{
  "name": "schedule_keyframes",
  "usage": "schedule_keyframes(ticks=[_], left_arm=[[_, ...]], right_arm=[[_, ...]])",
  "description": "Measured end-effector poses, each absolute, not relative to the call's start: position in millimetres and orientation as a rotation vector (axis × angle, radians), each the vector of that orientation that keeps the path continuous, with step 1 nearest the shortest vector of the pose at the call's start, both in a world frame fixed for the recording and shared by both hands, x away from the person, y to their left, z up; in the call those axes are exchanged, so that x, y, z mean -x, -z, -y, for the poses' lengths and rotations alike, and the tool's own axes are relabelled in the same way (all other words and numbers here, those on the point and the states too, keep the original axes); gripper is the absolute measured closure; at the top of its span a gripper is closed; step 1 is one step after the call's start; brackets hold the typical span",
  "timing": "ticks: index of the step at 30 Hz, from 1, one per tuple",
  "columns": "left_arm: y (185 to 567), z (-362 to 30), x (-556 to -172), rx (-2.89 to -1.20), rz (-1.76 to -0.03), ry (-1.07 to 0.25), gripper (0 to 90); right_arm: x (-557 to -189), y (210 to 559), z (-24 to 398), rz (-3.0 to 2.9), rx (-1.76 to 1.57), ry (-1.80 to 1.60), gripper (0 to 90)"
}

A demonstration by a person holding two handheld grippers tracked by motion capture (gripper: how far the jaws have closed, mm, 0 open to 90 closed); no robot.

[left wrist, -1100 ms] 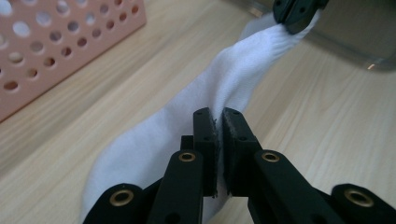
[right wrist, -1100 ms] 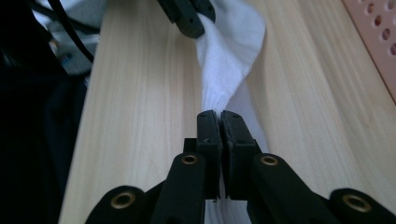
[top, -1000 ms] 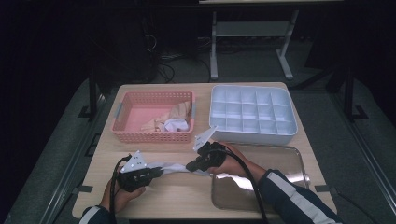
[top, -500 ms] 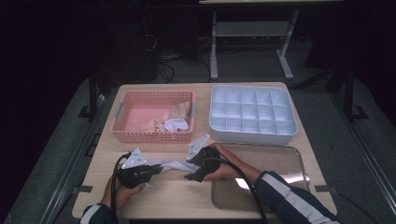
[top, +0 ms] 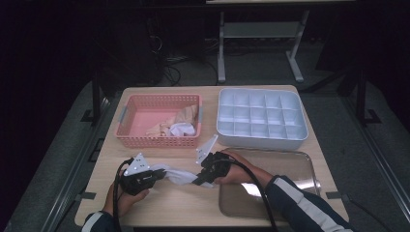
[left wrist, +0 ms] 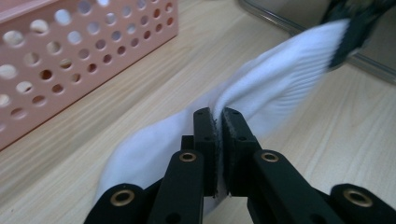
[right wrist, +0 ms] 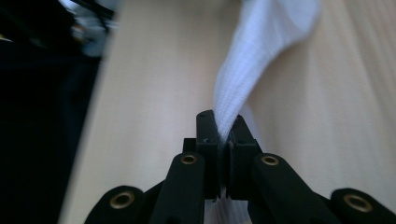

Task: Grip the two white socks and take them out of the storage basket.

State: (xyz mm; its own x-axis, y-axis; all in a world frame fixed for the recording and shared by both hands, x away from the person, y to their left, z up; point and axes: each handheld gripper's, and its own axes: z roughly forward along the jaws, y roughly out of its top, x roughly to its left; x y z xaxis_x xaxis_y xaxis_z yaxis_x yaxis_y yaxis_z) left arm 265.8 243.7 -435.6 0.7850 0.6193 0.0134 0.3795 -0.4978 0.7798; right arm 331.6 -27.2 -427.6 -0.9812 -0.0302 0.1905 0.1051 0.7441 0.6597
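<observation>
1. The left gripper (left wrist: 218, 122) pinches one end of the white ribbed cloth sock (top: 181, 175).
2. The right gripper (right wrist: 223, 130), freshly reclosed, clamps the other end.
3. The sock lies at six o'clock from the pink perforated plastic basket (top: 140, 140).

Pink basket (top: 145, 137) holding crumpled clothes (top: 176, 124) far left; white divided tray (top: 261, 137) beside it; metal tray (top: 295, 162) near right.

A white ribbed sock (top: 180, 175) lies at the lower centre of the high view, on a pale wood-grain table (top: 174, 208). At upper left sits a pink basket (top: 130, 137) dotted with round holes, holding beige and white cloths (top: 176, 126). At upper right stands a white divided tray (top: 261, 137). At lower right lies a shiny silver tray (top: 304, 166). The sleeve (top: 309, 212) is dark with white stripes.
</observation>
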Motion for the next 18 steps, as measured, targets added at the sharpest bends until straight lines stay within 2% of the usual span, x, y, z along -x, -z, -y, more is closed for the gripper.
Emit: schedule_keyframes(ticks=[4,10,11,13,14,15,18], left_arm=[[438.9,-241.2,-265.3,-2.190,-0.719,-0.368,83.1],[447.5,-239.8,-267.5,-2.234,-0.744,-0.374,81.5],[447.5,-240.2,-268.2,-2.242,-0.741,-0.381,81.3],[448.3,-241.6,-269.2,-2.241,-0.750,-0.389,79.5],[448.4,-243.0,-269.7,-2.239,-0.762,-0.401,76.5],[448.3,-244.8,-270.5,-2.238,-0.783,-0.414,70.3],[445.5,-255.1,-272.8,-2.187,-0.828,-0.431,59.2]], right_arm=[[-333.3,416.5,37.1,2.655,0.117,1.100,83.4],[-350.9,431.5,40.4,2.728,0.334,1.028,74.8],[-352.9,433.6,40.4,2.754,0.368,1.023,78.0],[-356.0,436.3,40.7,2.785,0.402,1.021,78.8],[-356.7,436.3,40.8,2.797,0.437,1.018,76.8],[-359.8,438.3,41.4,2.808,0.475,1.027,71.8],[-363.2,442.3,42.0,2.915,0.548,1.004,57.6]])
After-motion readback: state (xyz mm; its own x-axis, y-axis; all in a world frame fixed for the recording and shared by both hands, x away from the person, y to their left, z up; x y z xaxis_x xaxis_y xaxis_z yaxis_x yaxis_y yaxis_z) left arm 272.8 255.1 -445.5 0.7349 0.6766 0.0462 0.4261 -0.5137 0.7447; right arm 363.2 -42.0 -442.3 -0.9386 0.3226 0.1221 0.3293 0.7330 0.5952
